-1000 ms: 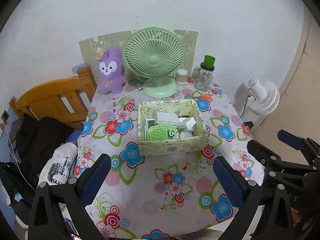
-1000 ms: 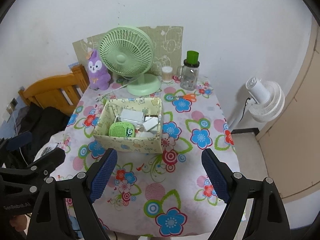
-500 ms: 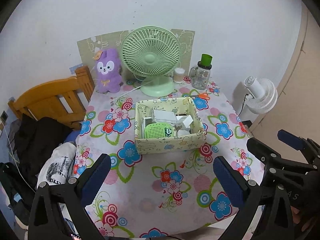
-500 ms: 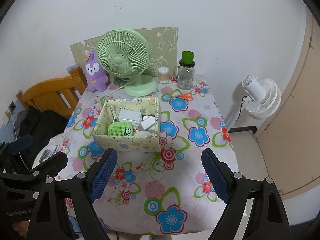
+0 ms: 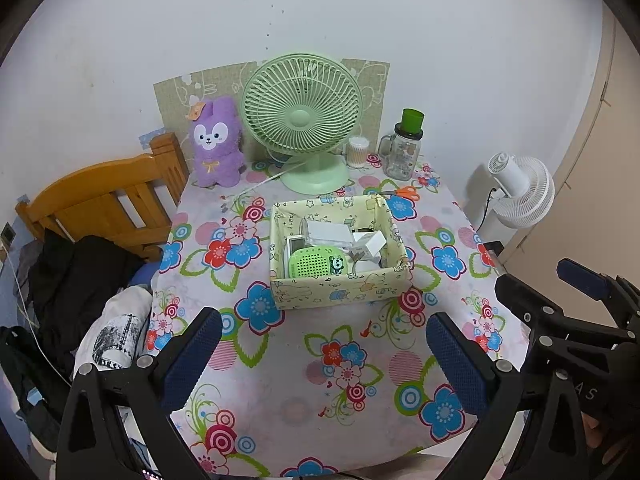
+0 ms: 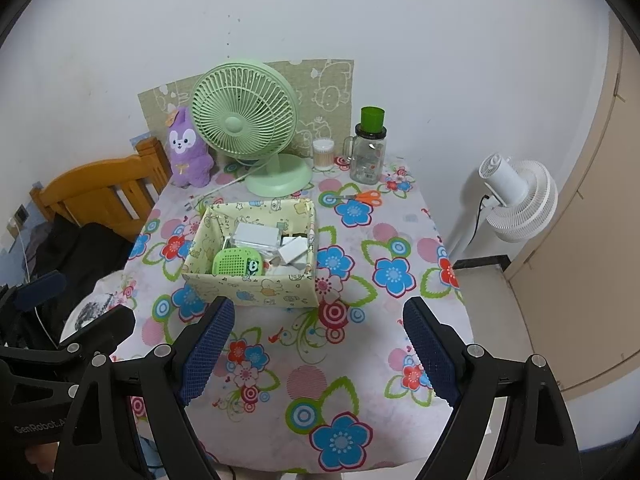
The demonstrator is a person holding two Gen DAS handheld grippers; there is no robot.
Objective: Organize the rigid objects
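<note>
A pale yellow patterned box [image 5: 340, 294] [image 6: 252, 290] stands mid-table. Inside lie a green perforated gadget [image 5: 316, 265] [image 6: 238, 262], a white flat case [image 5: 328, 232] [image 6: 256, 236] and a white adapter [image 5: 370, 244] [image 6: 294, 250]. Orange-handled scissors [image 5: 402, 192] [image 6: 362, 197] rest on the cloth behind the box. My left gripper [image 5: 322, 320] hovers open in front of the box, empty. My right gripper [image 6: 319, 306] is open and empty too, just short of the box's front wall. Each shows in the other's view, the right gripper [image 5: 536, 276] at the right and the left gripper [image 6: 90, 300] at the left.
Along the wall stand a green desk fan [image 5: 302, 116] [image 6: 244, 120], a purple plush [image 5: 216, 144] [image 6: 186, 148], a swab jar [image 5: 357, 151] and a green-lidded glass mug [image 5: 404, 148] [image 6: 368, 148]. A wooden frame [image 5: 108, 200] with dark clothes is left; a white floor fan [image 6: 516, 196] right.
Both views shift only slightly. The grippers stay open and nothing on the table has moved.
</note>
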